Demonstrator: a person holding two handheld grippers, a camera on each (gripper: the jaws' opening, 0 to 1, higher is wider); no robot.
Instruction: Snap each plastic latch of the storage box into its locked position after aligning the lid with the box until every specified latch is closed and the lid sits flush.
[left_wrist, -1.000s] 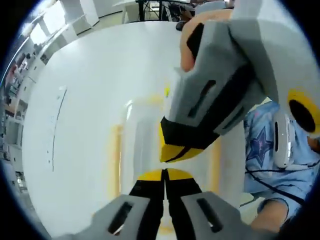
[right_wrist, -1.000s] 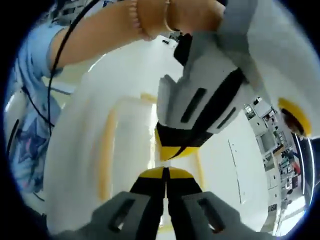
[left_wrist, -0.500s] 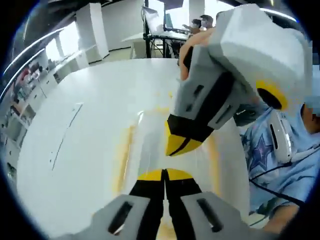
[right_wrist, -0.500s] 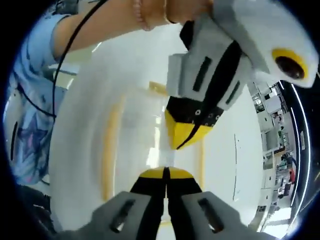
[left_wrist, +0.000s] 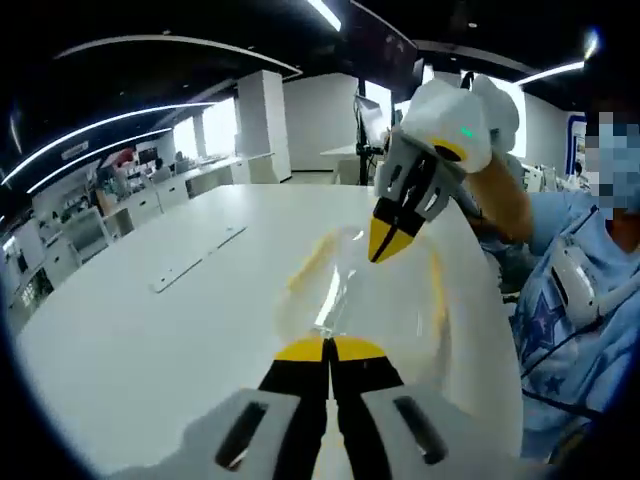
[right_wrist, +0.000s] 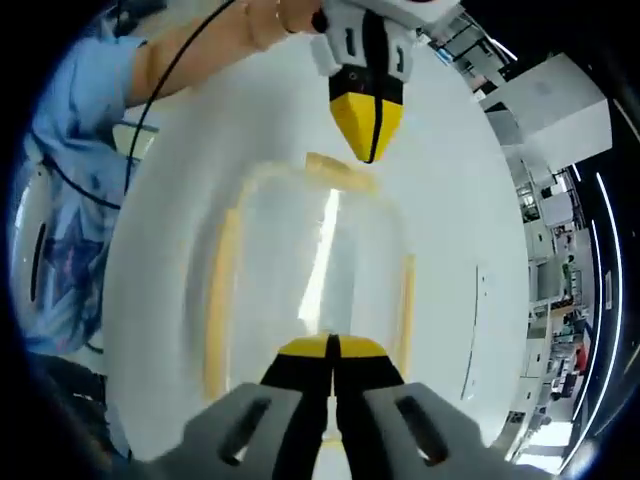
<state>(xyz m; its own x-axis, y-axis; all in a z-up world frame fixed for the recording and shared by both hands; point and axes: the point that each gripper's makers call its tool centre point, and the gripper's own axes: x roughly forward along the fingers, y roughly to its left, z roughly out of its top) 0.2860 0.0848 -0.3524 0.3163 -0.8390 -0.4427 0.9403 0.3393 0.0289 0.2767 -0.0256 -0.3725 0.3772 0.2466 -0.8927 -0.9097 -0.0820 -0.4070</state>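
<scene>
In the right gripper view, the right gripper (right_wrist: 331, 350) sat nearest, its yellow-tipped jaws pressed together on nothing. Just beyond its tips lay the storage box (right_wrist: 310, 285), clear-bodied with a clear lid (right_wrist: 300, 250) on it and yellow latches: one long latch (right_wrist: 216, 300) down one side, another (right_wrist: 407, 310) down the other, and a shorter end latch (right_wrist: 340, 172) at the far end. The box rested on the white table (right_wrist: 150, 200), its long axis running straight away from the right gripper. Past the far end hung the left gripper (right_wrist: 367, 118), jaws closed and empty, pointing down at the end latch but apart from it.

In the left gripper view, the left gripper (left_wrist: 329, 350) was likewise clenched on nothing, the box (left_wrist: 365, 290) lying ahead of it and the right gripper (left_wrist: 395, 228) raised over the box's far part. So each gripper stood at one end; the side latches lay equally to either. Whether any latch was fully locked could not be told through the blur.
</scene>
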